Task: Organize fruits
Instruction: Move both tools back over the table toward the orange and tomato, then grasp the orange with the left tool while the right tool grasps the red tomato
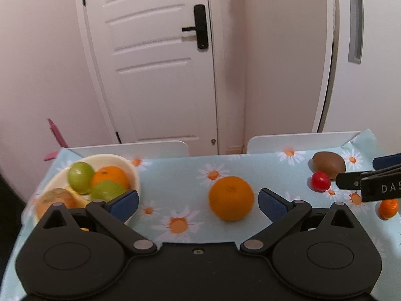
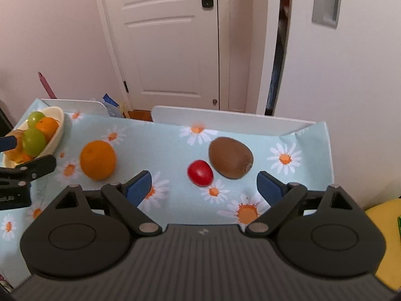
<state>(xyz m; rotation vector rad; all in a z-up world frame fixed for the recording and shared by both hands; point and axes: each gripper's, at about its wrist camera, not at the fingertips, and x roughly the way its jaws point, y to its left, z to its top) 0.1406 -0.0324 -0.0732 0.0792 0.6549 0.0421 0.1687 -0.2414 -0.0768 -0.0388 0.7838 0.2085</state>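
A cream bowl at the table's left holds two green fruits, an orange and a brownish fruit; it also shows in the right wrist view. A loose orange lies mid-table. A kiwi and a small red fruit lie at the right. My left gripper is open and empty, its right pad just beside the orange. My right gripper is open and empty, just short of the red fruit and kiwi.
The table has a light-blue daisy cloth and low white rails at its far edge. A small orange fruit lies at the right under the right gripper's arm. A white door stands behind. A yellow thing sits off the right edge.
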